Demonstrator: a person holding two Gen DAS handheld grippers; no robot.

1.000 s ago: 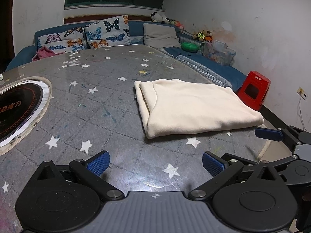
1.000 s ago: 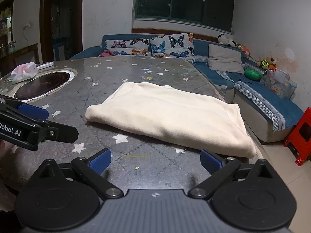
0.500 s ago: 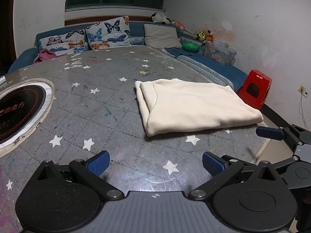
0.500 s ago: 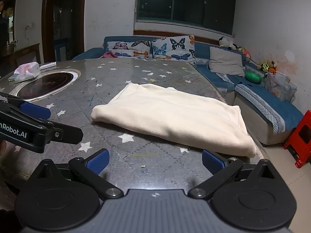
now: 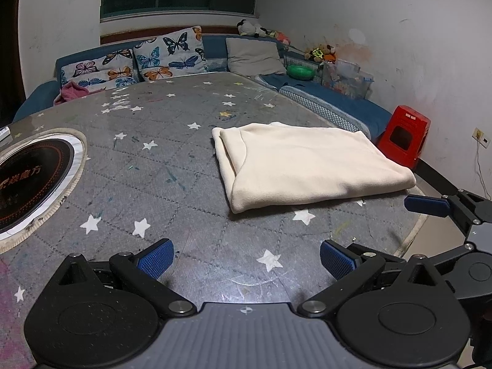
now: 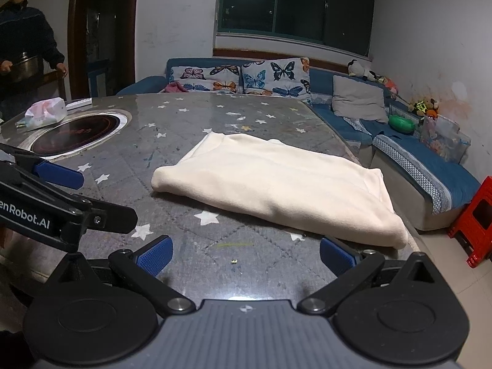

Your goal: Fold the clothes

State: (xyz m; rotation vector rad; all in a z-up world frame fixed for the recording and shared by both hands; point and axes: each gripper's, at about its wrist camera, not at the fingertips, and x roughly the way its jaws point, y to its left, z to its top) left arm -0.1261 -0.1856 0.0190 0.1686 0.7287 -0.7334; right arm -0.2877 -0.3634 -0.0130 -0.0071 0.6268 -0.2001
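cream garment (image 5: 310, 166) folded flat near right edge of grey star-print table (image 5: 172, 166), nothing on top. left gripper (image 5: 246, 256) spread wide, empty, low over table, short of the cloth. right gripper (image 6: 244, 253) likewise wide apart, holding nothing, near the cloth's closest corner. round black cooktop (image 5: 27, 178) set into table at left. blue sofa (image 5: 332, 101) with butterfly pillows (image 5: 172, 55) behind, red stool (image 5: 402, 135) by white wall. only in right view: tissue pack (image 6: 46, 113) beside cooktop, person with pot (image 6: 24, 40) at doorway.

Red stool (image 5: 402, 136) beside sofa (image 6: 424, 181)
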